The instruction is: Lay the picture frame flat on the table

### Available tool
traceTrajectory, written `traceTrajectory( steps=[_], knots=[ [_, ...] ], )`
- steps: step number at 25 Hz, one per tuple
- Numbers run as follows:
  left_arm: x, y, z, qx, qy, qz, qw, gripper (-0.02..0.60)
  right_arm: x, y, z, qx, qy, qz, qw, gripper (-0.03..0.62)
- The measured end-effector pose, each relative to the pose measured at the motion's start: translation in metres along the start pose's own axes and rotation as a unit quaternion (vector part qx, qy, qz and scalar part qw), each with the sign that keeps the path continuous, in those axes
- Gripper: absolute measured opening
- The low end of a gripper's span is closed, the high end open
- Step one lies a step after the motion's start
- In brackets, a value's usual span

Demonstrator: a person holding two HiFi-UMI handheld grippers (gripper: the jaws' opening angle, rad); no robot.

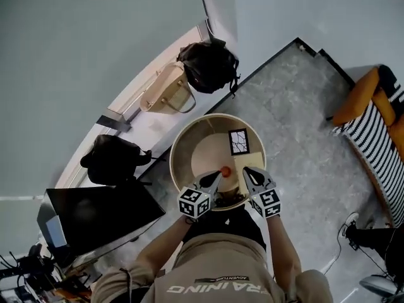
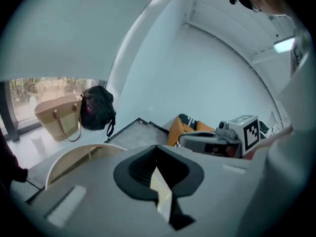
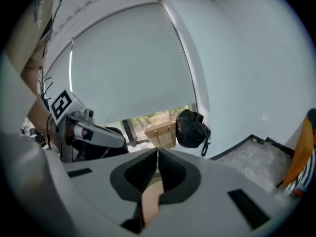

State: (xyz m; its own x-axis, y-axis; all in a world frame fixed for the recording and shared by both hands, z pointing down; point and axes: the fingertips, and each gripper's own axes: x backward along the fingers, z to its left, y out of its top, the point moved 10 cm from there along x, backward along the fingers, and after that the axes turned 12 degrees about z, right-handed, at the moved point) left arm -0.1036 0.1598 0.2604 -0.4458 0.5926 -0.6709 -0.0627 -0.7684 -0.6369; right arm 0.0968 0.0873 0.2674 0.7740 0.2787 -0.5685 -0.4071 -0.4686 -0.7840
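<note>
The left gripper [image 2: 157,152] is fully closed, its two dark pads pressed flat against each other with nothing caught between them. The right gripper [image 3: 158,154] is the same: pads together and empty. In the head view the left gripper [image 1: 216,177] and the right gripper [image 1: 247,171] hover side by side over the near edge of the table [image 1: 178,145], and neither touches anything on it. Each gripper's own view shows the other one off to the side, the right gripper [image 2: 217,137] and the left gripper [image 3: 86,132]. A small red-orange thing [image 1: 225,171] sits between the two sets of tips, closest to the left one. I cannot tell whether it touches the left tips, or what it is. The one picture frame [image 1: 238,141] is on the far right part of the round, light wooden table, just beyond the right gripper and clear of both. It has a dark border around a pale picture with dark lines. It seems to stand leaning rather than lie flat, though the steep view leaves that unsure. Around the table are three bags: one tan handbag [image 1: 165,91], one black bag [image 1: 208,65] touching it, and another black bag [image 1: 113,159] to the left. There is also one dark screen [image 1: 95,210] at lower left and one orange and striped seat [image 1: 375,122] at the right edge.
</note>
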Motion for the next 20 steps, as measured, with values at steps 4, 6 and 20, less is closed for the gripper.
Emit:
traceTrajectory(
  steps=[4,6,20],
  knots=[
    [0.044,0.030,-0.007,-0.045,0.021,-0.044,0.9978,0.008,0.023,0.035,0.027,0.031,0.004,-0.054,0.998,0.008],
    [0.065,0.046,-0.007,-0.050,0.031,-0.065,0.9961,0.008,0.036,0.058,0.038,0.041,0.002,-0.079,0.996,0.008],
    [0.107,0.125,-0.022,-0.148,0.067,-0.171,0.9718,0.008,0.072,0.137,0.066,0.127,-0.021,-0.133,0.983,0.008]
  ],
)
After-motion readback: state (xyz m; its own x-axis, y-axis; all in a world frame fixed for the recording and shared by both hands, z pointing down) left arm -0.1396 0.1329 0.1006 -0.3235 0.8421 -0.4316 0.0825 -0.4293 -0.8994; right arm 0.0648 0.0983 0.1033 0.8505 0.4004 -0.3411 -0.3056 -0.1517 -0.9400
